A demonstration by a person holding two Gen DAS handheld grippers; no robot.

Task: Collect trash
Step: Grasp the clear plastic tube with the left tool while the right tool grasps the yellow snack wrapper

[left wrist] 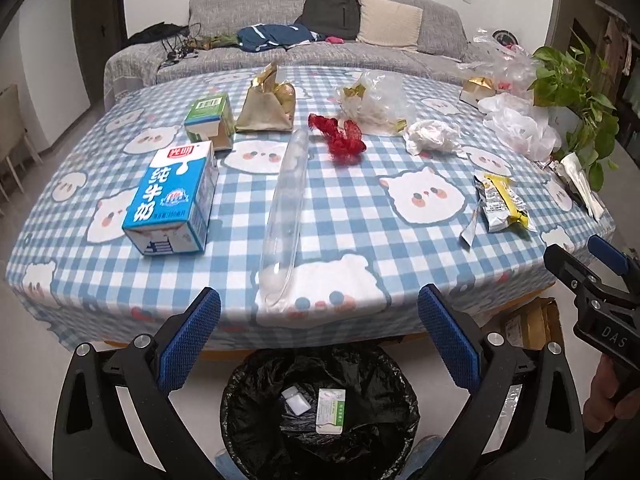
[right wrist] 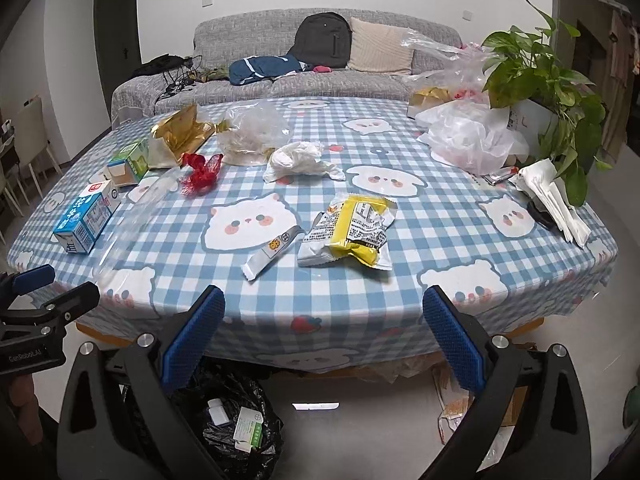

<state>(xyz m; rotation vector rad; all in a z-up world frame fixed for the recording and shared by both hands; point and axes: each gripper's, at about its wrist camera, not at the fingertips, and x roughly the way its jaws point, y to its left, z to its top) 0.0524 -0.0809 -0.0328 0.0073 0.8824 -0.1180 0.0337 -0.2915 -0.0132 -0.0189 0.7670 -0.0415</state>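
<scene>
Bin placement comes first: the black-lined trash bin (left wrist: pixel 320 412) stands on the floor below the near table edge, with a small white piece and a green-and-white box already inside. Both the left gripper (left wrist: pixel 319 332) and the right gripper (right wrist: pixel 323 330) are held spread wide and empty, short of the table (left wrist: pixel 360 208).

Nearest the left gripper lies the clear plastic tube (left wrist: pixel 285 216). Its long axis runs near to far, the rounded near end almost at the table edge, the far end pointing toward the red mesh scrap (left wrist: pixel 339 138). A grasp across the slick, round wall may slip — the tube could roll off beside the bin.

Ahead of the right gripper lie the white sachet (right wrist: pixel 272 254) and the yellow snack wrapper (right wrist: pixel 352 236), its long axis running left-far to right-near. Thin film may be pinched together with the tablecloth.

Farther left, the blue milk carton (left wrist: pixel 172 200) lies on its side, top toward the far edge.
</scene>
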